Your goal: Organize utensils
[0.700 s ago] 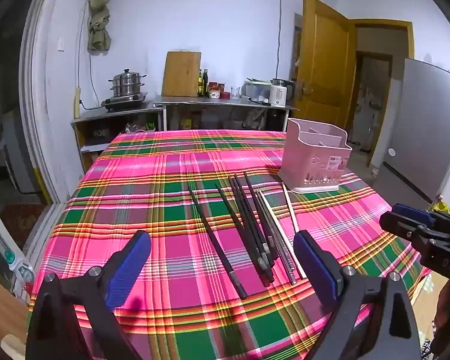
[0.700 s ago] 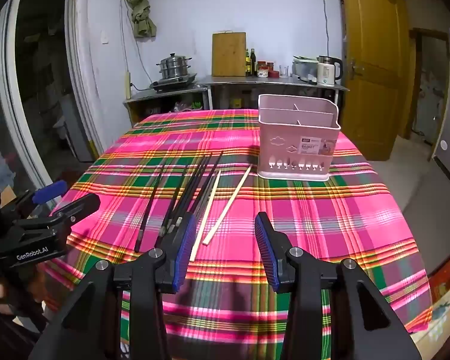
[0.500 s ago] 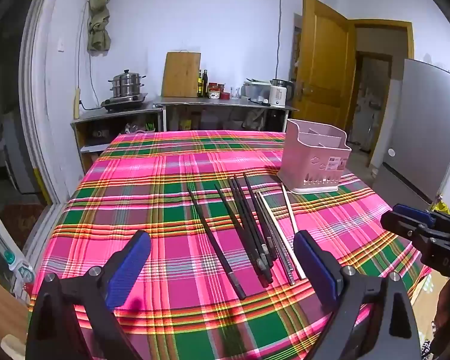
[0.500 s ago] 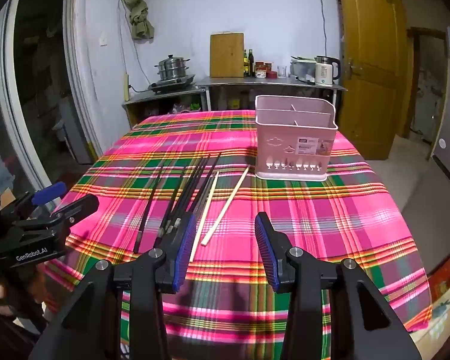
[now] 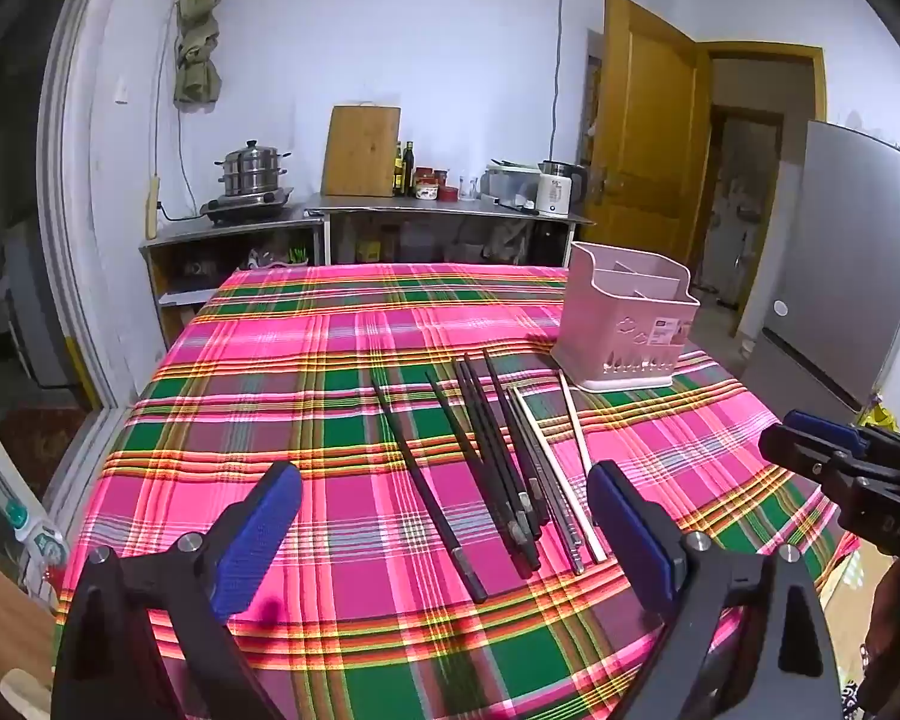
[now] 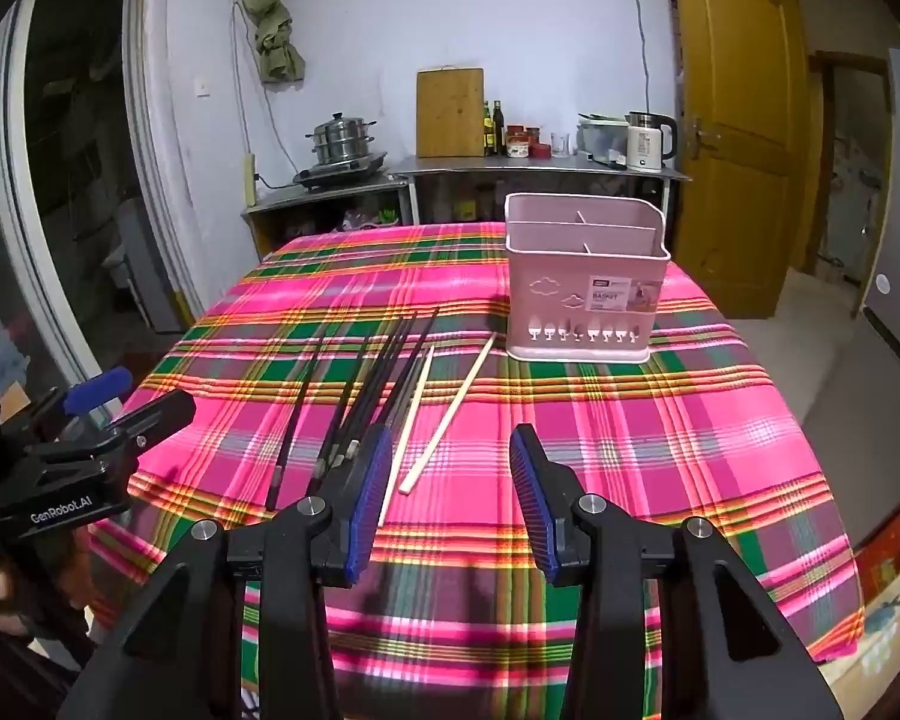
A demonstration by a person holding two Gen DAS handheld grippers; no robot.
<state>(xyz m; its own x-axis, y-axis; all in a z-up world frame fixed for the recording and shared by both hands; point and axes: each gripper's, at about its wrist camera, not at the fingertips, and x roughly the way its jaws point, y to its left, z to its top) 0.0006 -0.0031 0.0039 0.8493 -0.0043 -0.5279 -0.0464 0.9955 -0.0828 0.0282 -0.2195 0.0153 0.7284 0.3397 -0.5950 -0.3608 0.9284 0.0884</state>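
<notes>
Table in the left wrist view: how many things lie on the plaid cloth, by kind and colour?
Dark chopsticks: about 8; they overlap, so the count is not exact
Light wooden chopsticks: 2
Pink utensil basket: 1
Total: about 11

Woven plaid tablecloth, matt pink plastic basket, glossy black chopsticks.
</notes>
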